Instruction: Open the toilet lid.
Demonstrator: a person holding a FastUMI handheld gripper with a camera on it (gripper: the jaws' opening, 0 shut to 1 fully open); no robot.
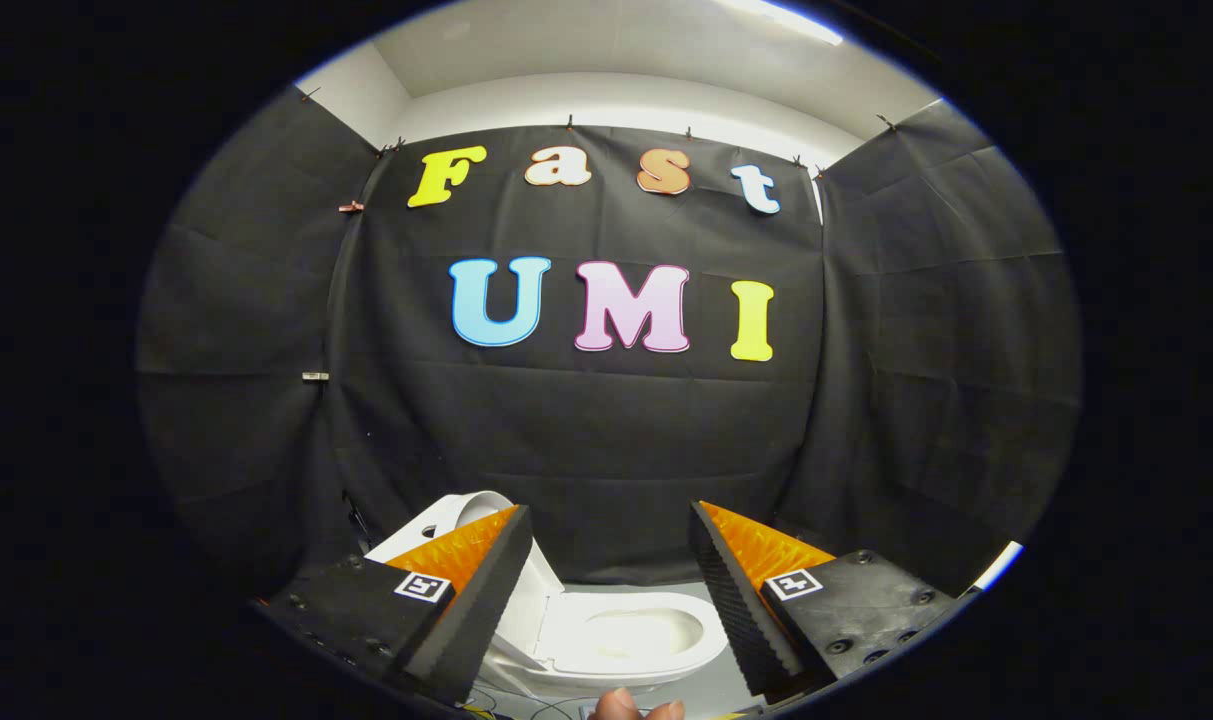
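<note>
A white toilet (626,635) stands on the floor below and beyond my fingers, in front of the black cloth wall. Its seat ring and bowl show in the gap between the fingers. The lid (541,590) stands raised at the toilet's left end, partly hidden behind my left finger, and its rounded top (471,505) pokes out above that finger. My gripper (611,512) is open and well above the toilet, touching nothing, with nothing between its fingers.
Black cloth walls close the booth on three sides, close behind the toilet. A strip of grey floor (711,690) lies in front of the bowl, with thin cables (506,700) on it. A person's fingertips (636,708) show just under the gripper.
</note>
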